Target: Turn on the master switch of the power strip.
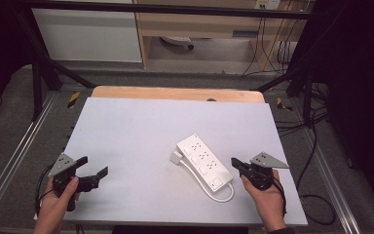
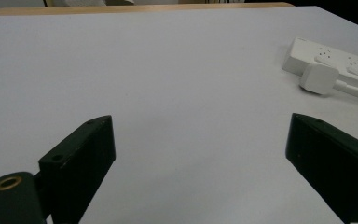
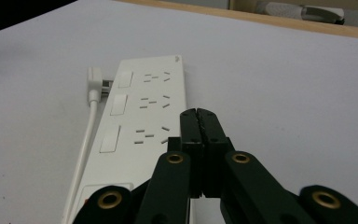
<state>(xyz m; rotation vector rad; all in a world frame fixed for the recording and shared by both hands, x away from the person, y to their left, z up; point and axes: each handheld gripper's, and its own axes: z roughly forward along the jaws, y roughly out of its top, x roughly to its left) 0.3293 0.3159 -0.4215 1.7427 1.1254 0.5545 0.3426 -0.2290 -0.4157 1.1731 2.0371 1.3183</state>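
Two grippers are hovering over the bench [image 1: 126, 126]: left gripper [image 1: 93, 169] fingers gaping wide, empty; right gripper [image 1: 234, 163] fingers pressed together beside the strip [image 1: 204, 161].

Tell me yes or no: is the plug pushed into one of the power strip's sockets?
No. The plug lies on the table beside the power strip, with its prongs bare.

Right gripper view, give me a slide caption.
Shut right gripper poised over a white power strip, its plug lying alongside.
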